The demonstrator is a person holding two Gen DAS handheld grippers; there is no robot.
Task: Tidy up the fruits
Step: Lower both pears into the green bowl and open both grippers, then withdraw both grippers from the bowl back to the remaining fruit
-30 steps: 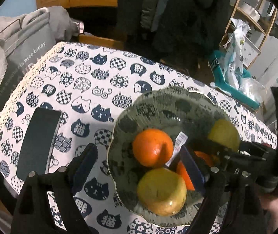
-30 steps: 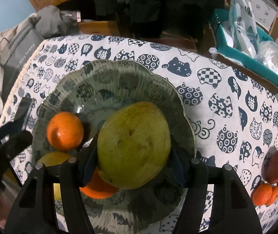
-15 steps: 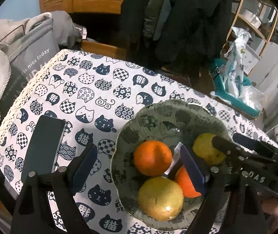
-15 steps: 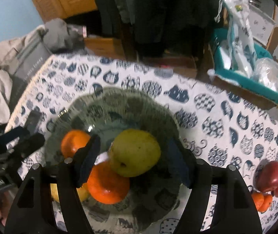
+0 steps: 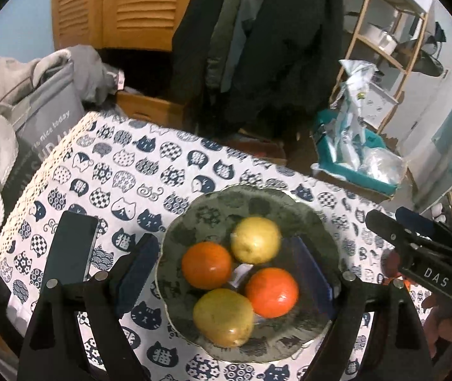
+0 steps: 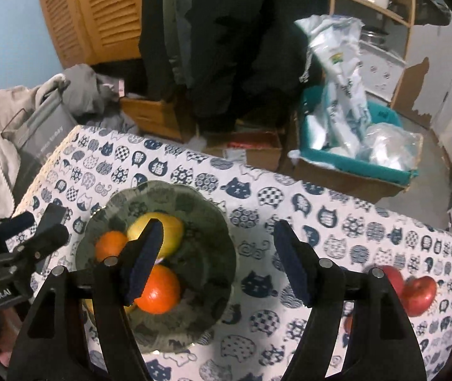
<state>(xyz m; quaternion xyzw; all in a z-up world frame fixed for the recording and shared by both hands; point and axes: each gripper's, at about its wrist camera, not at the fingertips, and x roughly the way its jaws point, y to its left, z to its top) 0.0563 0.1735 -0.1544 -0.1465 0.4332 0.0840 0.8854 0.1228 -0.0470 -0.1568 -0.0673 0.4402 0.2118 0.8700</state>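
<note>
As seen from my left wrist, the left tongs (image 5: 226, 273) hang spread wide and empty above the bowl (image 5: 314, 222), which sits on the surface (image 5: 124, 165) with its cat-print cloth. Four fruits lie inside, touching one another: a pear (image 5: 256, 243) at the far side, two oranges (image 5: 207, 265) either side of a small paper tag (image 5: 240, 274), and a second yellow fruit (image 5: 223, 317) nearest me. A phone (image 5: 70, 247) lies flat to the left of the bowl, apart from it. The right tongs (image 5: 416, 231) show at the right edge, clear of the bowl.

From my right wrist, the right tongs (image 6: 218, 260) are likewise released and carry nothing; they stand above the bowl's (image 6: 213, 219) right rim and the bare cloth beside it. The pear (image 6: 168, 230) and both oranges (image 6: 159, 289) rest in the bowl, partly behind my left finger. Two apples (image 6: 419, 293) lie on the surface (image 6: 337, 216) well to the right, with a small orange fruit just in front of them, mostly hidden.

I judge the step in hand to be fetching the next loose fruit. To do it well, I would bring the right tongs squarely over the nearer apple, straddle its widest part, close gently, and lower it into the bowl's free right side rather than onto the pile.
</note>
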